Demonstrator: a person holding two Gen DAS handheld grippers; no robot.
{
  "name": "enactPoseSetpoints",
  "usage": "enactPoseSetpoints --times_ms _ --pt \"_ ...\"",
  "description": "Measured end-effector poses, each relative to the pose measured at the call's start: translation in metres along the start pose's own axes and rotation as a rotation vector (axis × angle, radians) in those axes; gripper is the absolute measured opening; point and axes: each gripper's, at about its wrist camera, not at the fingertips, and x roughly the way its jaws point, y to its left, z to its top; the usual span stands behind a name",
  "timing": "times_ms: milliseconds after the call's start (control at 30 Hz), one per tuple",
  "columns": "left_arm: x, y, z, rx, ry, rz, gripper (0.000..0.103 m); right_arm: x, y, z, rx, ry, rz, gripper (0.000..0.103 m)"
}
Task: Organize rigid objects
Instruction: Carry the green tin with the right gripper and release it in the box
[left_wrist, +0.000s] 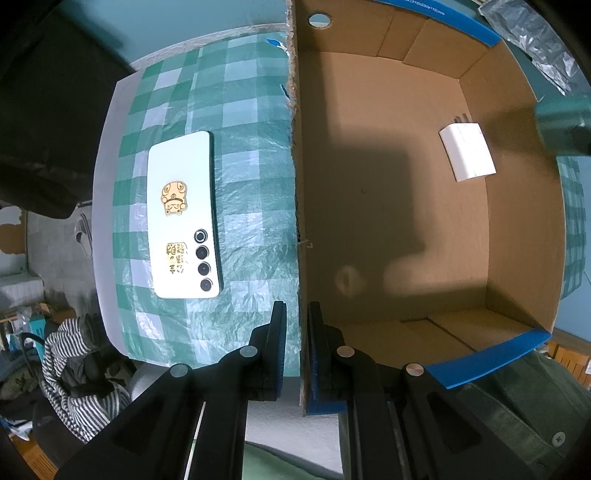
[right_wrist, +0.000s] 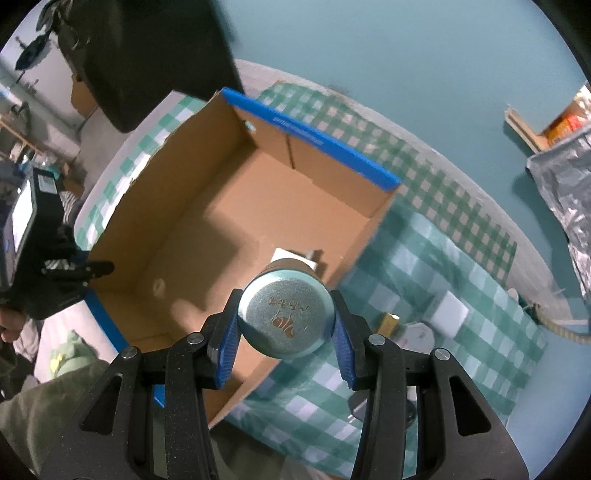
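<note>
An open cardboard box (left_wrist: 517, 221) with blue edges stands on a green checked cloth (left_wrist: 243, 122). My left gripper (left_wrist: 296, 308) points down and is shut on the box's left wall. A white phone (left_wrist: 183, 214) lies back-up on the cloth left of the box. Inside the box lies a white charger (left_wrist: 467, 151). My right gripper (right_wrist: 284, 297) is shut on a round teal tin (right_wrist: 286, 321), held above the near right wall of the box (right_wrist: 184, 192). The tin hides most of the charger (right_wrist: 291, 255). The tin (left_wrist: 565, 125) also shows, blurred, at the right edge of the left wrist view.
On the cloth (right_wrist: 424, 258) right of the box lie a white square item (right_wrist: 448, 314), a small gold item (right_wrist: 388, 322) and a round white item (right_wrist: 419, 336). A crinkled silver bag (right_wrist: 565, 177) lies at far right. The left gripper (right_wrist: 55, 277) shows at the box's far-left wall.
</note>
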Motion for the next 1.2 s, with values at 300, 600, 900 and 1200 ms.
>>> enactPoseSetpoints --times_ms 300,600,900,1200 --pt "0.000 0.000 0.001 -0.001 0.005 -0.001 0.011 0.033 0.014 -0.002 -0.047 0.082 0.008 0.044" --pt "0.001 0.000 0.003 -0.001 0.009 -0.002 0.011 0.058 0.021 -0.010 -0.066 0.152 0.001 0.044" --pt "0.001 0.000 0.004 0.000 0.013 -0.001 0.011 0.059 0.024 -0.013 -0.079 0.149 -0.020 0.044" --pt "0.001 0.001 0.003 0.001 0.014 0.003 0.011 0.042 0.016 -0.010 -0.046 0.096 -0.023 0.053"
